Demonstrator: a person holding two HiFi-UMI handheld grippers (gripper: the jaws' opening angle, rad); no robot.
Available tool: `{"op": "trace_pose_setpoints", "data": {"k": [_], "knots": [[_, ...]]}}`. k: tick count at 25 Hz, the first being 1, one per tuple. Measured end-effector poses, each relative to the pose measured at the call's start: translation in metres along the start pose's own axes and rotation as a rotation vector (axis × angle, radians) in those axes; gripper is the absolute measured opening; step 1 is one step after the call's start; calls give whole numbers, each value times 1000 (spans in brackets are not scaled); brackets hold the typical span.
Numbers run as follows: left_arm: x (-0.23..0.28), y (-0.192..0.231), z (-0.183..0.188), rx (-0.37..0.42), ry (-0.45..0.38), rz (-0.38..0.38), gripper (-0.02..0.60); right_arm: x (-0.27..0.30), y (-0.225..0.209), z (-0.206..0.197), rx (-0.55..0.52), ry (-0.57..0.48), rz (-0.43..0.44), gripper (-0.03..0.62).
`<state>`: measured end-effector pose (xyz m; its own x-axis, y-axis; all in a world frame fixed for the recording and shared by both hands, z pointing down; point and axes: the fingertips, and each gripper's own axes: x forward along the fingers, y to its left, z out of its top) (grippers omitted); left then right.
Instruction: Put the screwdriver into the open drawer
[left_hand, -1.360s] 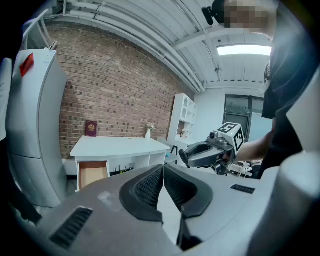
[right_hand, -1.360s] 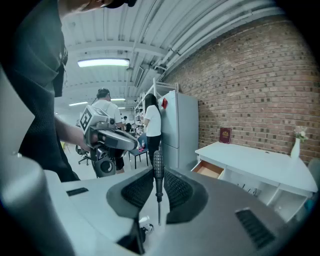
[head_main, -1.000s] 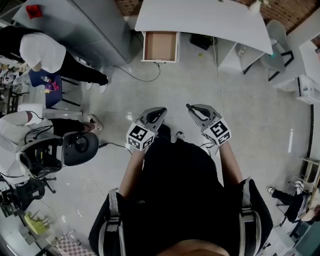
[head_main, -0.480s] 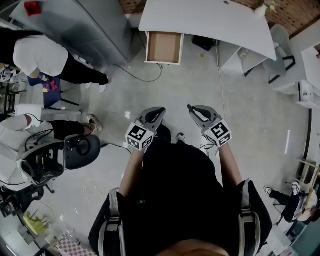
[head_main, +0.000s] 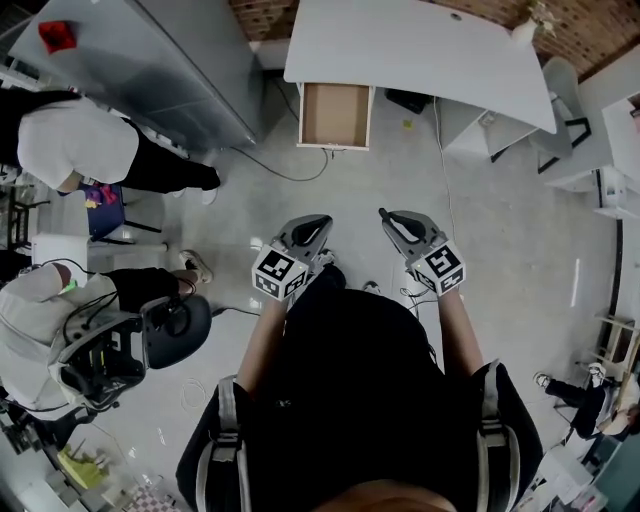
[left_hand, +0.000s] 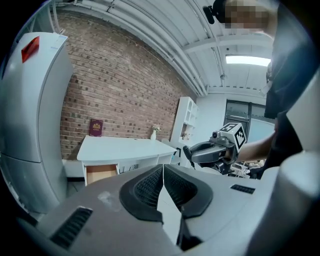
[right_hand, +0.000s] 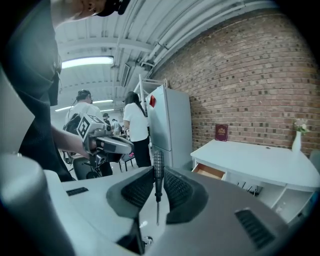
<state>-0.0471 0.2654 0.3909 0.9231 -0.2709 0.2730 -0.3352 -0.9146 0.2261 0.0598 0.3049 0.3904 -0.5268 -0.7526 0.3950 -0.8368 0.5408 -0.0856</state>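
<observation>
My right hand-held gripper (right_hand: 159, 181) clamps the screwdriver (right_hand: 158, 162); my left hand-held gripper (left_hand: 163, 172) is closed, jaws touching. Drawer (head_main: 336, 115) under the surface (head_main: 420, 45) is open, bare wood bottom showing.

Open floor (head_main: 385, 185) to drawer (head_main: 335, 116) (cable (head_main: 281, 175) beside)

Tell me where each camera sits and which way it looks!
Head view: on the person's head, looking steeply down on the forearms, left gripper, right gripper and, farther ahead, the open drawer.
Left gripper view: rides the left gripper, facing the white desk; its own shut, empty jaws show below.
Right gripper view: rides the right gripper, facing the same desk; its jaws grip the screwdriver.
Shared: both gripper views see the drawer and the other gripper.
</observation>
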Motion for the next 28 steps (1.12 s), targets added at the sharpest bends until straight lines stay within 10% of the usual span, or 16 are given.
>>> {"op": "trace_pose_setpoints", "data": {"k": [28], "knots": [[-27,112,13,32,-6,-58,17,104,-5,30,-7,31,-63,118]]}}
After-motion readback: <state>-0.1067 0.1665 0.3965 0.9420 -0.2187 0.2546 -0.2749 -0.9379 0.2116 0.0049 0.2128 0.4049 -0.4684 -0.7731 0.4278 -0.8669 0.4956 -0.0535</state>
